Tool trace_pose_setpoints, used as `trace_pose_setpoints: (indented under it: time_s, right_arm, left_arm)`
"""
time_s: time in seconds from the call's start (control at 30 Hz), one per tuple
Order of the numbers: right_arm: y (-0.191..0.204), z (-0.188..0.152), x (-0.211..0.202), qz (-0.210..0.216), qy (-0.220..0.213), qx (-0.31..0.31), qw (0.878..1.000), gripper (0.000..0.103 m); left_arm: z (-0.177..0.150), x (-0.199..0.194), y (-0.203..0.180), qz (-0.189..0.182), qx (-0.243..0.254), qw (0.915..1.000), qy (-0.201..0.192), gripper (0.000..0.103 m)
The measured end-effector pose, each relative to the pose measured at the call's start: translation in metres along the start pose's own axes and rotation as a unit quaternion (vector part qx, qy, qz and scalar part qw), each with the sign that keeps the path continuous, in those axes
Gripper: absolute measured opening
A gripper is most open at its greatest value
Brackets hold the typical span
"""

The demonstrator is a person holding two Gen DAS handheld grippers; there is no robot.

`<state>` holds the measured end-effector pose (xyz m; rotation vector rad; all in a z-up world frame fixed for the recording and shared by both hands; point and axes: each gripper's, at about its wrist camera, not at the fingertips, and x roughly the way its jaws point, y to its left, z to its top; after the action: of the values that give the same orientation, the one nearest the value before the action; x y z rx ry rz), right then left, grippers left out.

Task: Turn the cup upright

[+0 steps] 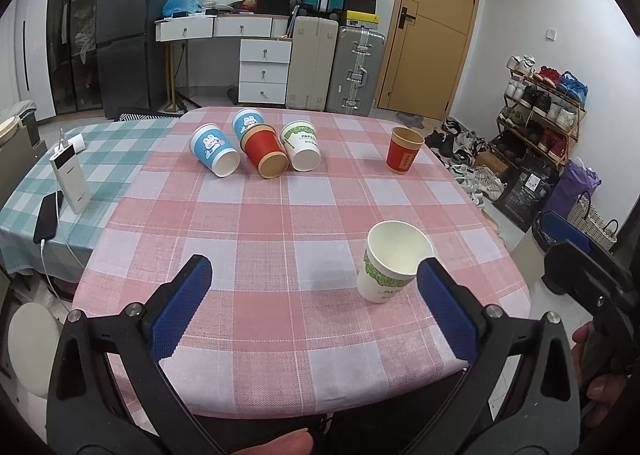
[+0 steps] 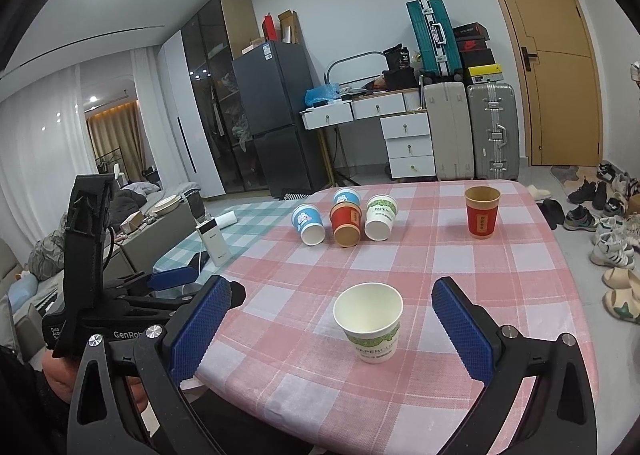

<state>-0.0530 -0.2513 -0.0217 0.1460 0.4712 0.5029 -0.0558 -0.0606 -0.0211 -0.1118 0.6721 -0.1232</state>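
Note:
A white cup with a green leaf band (image 1: 394,265) (image 2: 370,321) stands upright, mouth up, near the front right of the pink checked table (image 1: 280,215). My left gripper (image 1: 314,267) is open and empty, and its right finger sits just beside that cup. My right gripper (image 2: 330,286) is open too, with the cup standing a little ahead between its fingers, untouched. A red cup (image 1: 404,151) (image 2: 482,211) stands upright at the far right. At the back lie two blue cups (image 1: 214,151), a red cup (image 1: 266,153) and a white-green cup (image 1: 302,147), all on their sides with mouths toward me.
A green checked table (image 1: 100,159) adjoins on the left with a power bank (image 1: 70,179) and a phone (image 1: 48,217) on a cable. Suitcases, drawers and a fridge stand behind. Shoes and a shoe rack (image 1: 540,115) line the right side. A person's hands hold both grippers.

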Motion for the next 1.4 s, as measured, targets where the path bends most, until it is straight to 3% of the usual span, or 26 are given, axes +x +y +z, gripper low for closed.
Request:
trace_pose_setpoints:
  time_s: [1.4]
  right_arm:
    - [-0.0086,-0.0017,0.0028,0.002,0.005,0.004,1.000,0.103]
  left_arm:
    - [0.0013,0.0001,-0.0009,0.002,0.001,1.0000,0.001,0.103]
